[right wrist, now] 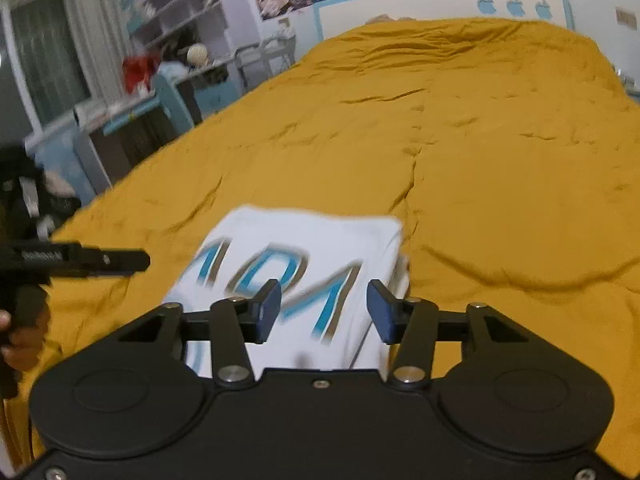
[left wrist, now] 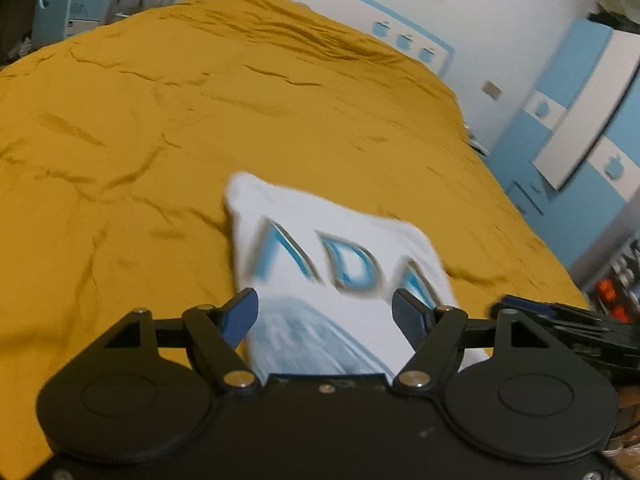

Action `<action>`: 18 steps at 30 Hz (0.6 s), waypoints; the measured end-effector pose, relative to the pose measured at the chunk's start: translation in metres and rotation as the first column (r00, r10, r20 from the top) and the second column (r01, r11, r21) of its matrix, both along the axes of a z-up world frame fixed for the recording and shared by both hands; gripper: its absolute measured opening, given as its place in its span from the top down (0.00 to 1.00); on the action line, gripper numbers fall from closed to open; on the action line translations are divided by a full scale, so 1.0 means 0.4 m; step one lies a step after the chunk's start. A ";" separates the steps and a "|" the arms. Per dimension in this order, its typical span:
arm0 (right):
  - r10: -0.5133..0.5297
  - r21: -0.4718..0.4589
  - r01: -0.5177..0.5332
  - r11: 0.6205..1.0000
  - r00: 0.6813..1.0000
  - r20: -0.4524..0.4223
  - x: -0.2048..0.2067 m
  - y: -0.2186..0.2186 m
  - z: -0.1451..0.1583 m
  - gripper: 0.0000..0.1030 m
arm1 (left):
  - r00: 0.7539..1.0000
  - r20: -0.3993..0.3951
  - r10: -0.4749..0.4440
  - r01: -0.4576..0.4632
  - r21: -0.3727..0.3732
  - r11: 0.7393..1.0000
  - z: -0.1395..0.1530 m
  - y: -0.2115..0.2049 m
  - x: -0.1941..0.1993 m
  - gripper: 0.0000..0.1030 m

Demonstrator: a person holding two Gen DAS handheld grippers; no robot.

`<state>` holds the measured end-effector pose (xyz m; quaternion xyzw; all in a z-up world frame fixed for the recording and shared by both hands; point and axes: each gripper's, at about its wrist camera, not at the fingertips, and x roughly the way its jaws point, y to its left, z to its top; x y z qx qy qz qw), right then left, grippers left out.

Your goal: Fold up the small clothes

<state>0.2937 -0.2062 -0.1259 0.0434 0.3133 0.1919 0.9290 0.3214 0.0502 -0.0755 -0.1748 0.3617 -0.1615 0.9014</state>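
A mustard-yellow quilt [left wrist: 200, 120] covers the whole bed and fills most of both wrist views, creased but bare apart from one garment. Beyond it a white headboard with blue apple shapes [right wrist: 440, 12] closes the far end, a blue and white wardrobe [left wrist: 580, 100] stands at one side, and open shelves [right wrist: 176, 4] crowded with blurred oddments stand at the other; what those shelves hold is too smeared to name, and no basket or box for finished clothes shows anywhere. The white T-shirt with blue lettering [left wrist: 320, 248] lies on the quilt just ahead of both grippers, already folded into a compact rectangle with a doubled edge showing along one side. The left gripper [left wrist: 325, 314] has its jaws spread wide and nothing between the pads, the shirt lying beneath them. The right gripper [right wrist: 323, 310] has a narrower gap, also empty, and it too hangs above the shirt without touching it. Part of the person's hand [right wrist: 16, 344] shows on the left tool's handle. This looks like the release after a fold. If the shirt counts as done, the next move calls for setting it aside or fetching another garment; if not, both grippers would need to pinch one short edge for a final fold.
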 end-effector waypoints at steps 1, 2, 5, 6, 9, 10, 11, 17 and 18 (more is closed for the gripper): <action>0.002 0.012 -0.002 1.000 1.000 -0.007 -0.026 0.003 -0.001 0.57 | 1.000 0.001 -0.016 0.016 -0.014 1.000 0.006 -0.016 -0.018 0.26; 0.006 0.022 -0.006 1.000 1.000 -0.014 -0.044 0.007 -0.002 0.60 | 1.000 0.005 -0.031 0.031 -0.025 0.999 0.007 -0.028 -0.045 0.26; 0.017 0.031 -0.016 0.999 0.999 -0.030 -0.085 0.008 -0.016 0.68 | 0.998 -0.002 -0.055 0.055 -0.035 0.998 -0.006 -0.057 -0.099 0.26; 0.016 0.025 -0.015 1.000 0.999 -0.034 -0.091 0.008 -0.025 0.69 | 0.999 -0.014 -0.053 0.052 -0.035 0.998 -0.014 -0.064 -0.104 0.26; -0.013 -0.012 0.012 1.000 0.999 -0.051 -0.106 0.007 -0.052 0.74 | 0.998 -0.057 -0.040 0.040 -0.007 0.999 -0.051 -0.079 -0.122 0.27; -0.020 -0.019 0.019 1.000 0.998 -0.065 -0.102 0.001 -0.065 0.75 | 0.997 -0.068 -0.035 0.036 0.005 0.999 -0.062 -0.082 -0.113 0.28; -0.033 -0.030 0.030 0.999 0.996 -0.079 -0.103 -0.004 -0.075 0.75 | 0.996 -0.077 -0.034 0.036 0.019 0.999 -0.073 -0.087 -0.108 0.28; -0.071 -0.052 0.065 0.997 0.990 -0.124 -0.109 -0.002 -0.152 0.83 | 0.995 -0.097 -0.025 0.029 0.034 0.999 -0.136 -0.090 -0.101 0.25; -0.076 -0.047 0.070 0.996 0.989 -0.125 -0.109 -0.004 -0.160 0.84 | 0.995 -0.095 -0.022 0.025 0.028 0.999 -0.142 -0.087 -0.102 0.25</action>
